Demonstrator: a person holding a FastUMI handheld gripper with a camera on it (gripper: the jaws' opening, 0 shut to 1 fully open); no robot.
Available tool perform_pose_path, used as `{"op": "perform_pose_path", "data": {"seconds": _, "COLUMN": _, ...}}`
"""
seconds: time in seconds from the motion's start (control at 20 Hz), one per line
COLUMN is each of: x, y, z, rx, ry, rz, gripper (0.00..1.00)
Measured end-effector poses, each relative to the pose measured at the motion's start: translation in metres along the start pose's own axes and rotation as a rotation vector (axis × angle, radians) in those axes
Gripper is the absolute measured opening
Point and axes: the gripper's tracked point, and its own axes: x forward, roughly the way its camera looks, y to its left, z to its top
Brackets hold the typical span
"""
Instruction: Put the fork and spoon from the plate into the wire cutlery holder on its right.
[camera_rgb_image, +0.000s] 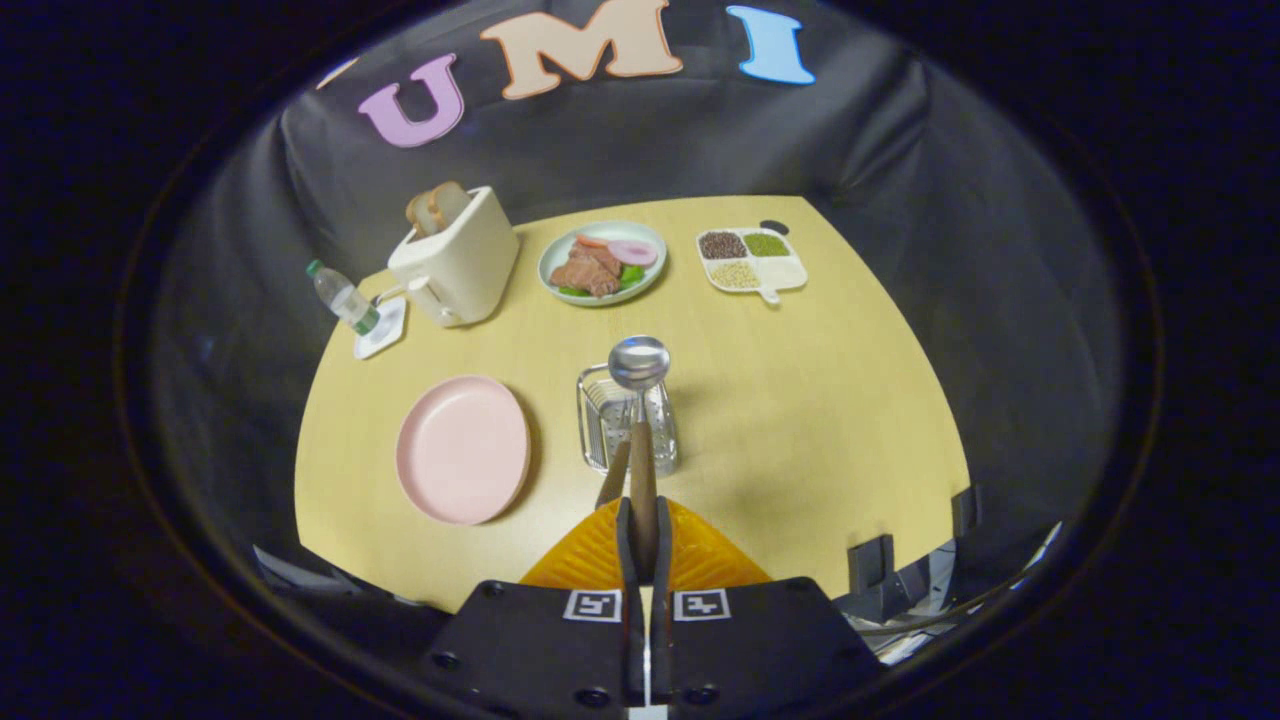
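A: Left side, plate?
B: Pink plate (462, 450) flat on the table (800, 400), bare of cutlery, just left of the wire cutlery holder (600, 420).

A: Holder contents?
B: Second wooden handle, probably the fork (613, 475), leaning out of the holder toward the gripper. Tines hidden inside the basket; identity judged, not confirmed.

A: Gripper condition?
B: Gripper (643, 540) closed narrow on the spoon (640, 400); both orange fingers (590, 555) pressed against the wooden handle. Spoon held above the holder, bowl end pointing away, over the far rim.

A: Spoon appearance?
B: Shiny round metal bowl, brown wooden handle, straight along the finger line.

A: Hazards from that position?
B: Spoon aligned along the fingers rather than bowl-down; release without tipping judged likely to lay it across the rim or drop it onto the table. Handle possibly fouling the leaning fork on descent. Light wire frame judged liable to shift or tip under a sideways push.

A: Further right?
B: Open table only. Beyond the holder: toaster (455, 262), food plate (603, 262), divided tray (755, 262); bottle (342, 297) on a coaster. All well apart from the work area.
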Motion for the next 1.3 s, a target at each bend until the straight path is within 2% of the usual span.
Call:
{"op": "perform_pose_path", "data": {"seconds": 0.15, "x": 0.006, "y": 0.005, "z": -0.009, "rx": -0.033, "ry": 0.085, "rz": 0.020, "gripper": 0.05}}
{"op": "perform_pose_path", "data": {"seconds": 0.4, "x": 0.017, "y": 0.015, "z": -0.017, "rx": 0.000, "ry": 0.193, "rz": 0.045, "gripper": 0.07}}
{"op": "perform_pose_path", "data": {"seconds": 0.7, "x": 0.021, "y": 0.023, "z": -0.010, "rx": 0.013, "ry": 0.199, "rz": 0.062, "gripper": 0.13}}
{"op": "perform_pose_path", "data": {"seconds": 0.8, "x": 0.022, "y": 0.026, "z": -0.007, "rx": 0.037, "ry": 0.184, "rz": 0.075, "gripper": 0.20}}
{"op": "perform_pose_path", "data": {"seconds": 1.0, "x": 0.019, "y": 0.023, "z": -0.002, "rx": 0.059, "ry": 0.133, "rz": 0.077, "gripper": 0.87}}
{"op": "perform_pose_path", "data": {"seconds": 1.05, "x": 0.015, "y": 0.022, "z": 0.000, "rx": 0.061, "ry": 0.121, "rz": 0.073, "gripper": 1.00}}
{"op": "perform_pose_path", "data": {"seconds": 1.3, "x": 0.003, "y": 0.024, "z": 0.006, "rx": 0.089, "ry": 0.039, "rz": 0.089, "gripper": 1.00}}
